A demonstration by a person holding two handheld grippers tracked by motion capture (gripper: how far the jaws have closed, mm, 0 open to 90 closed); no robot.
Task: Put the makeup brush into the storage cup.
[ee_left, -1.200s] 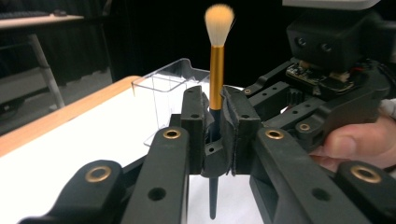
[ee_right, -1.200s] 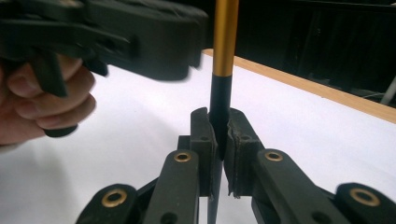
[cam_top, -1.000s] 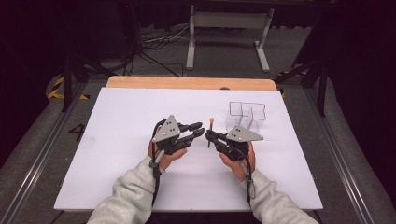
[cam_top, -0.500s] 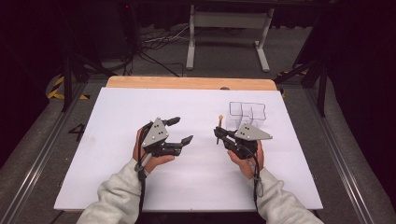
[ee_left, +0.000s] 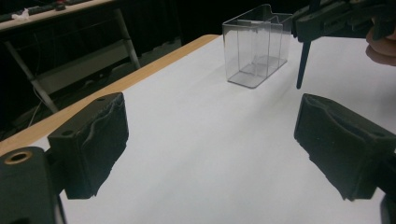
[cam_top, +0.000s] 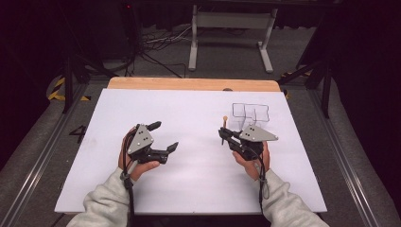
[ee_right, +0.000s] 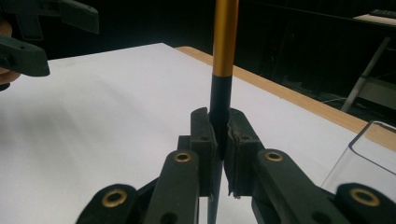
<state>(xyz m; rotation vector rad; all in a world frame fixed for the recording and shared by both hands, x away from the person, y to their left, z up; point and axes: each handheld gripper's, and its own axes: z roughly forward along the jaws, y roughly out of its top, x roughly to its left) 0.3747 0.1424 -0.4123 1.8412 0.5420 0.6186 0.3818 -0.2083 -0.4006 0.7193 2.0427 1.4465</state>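
Left gripper (cam_top: 164,137): lower left of the high view, jaws just opened wide, nothing between.
Right gripper (cam_top: 222,135): lower right, jaws clamped shut.

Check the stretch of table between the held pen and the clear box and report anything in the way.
Nothing visible. The right gripper holds the pen upright beside the clear box, with bare white table between them. The left gripper is open, off to the side.

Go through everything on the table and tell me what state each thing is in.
Left tool: open, nothing between its jaws, which have just been opening.
Right tool: shut on the pen.
Pen: upright, black and gold, clamped.
Clear container: upright, empty, standing apart from both tools.
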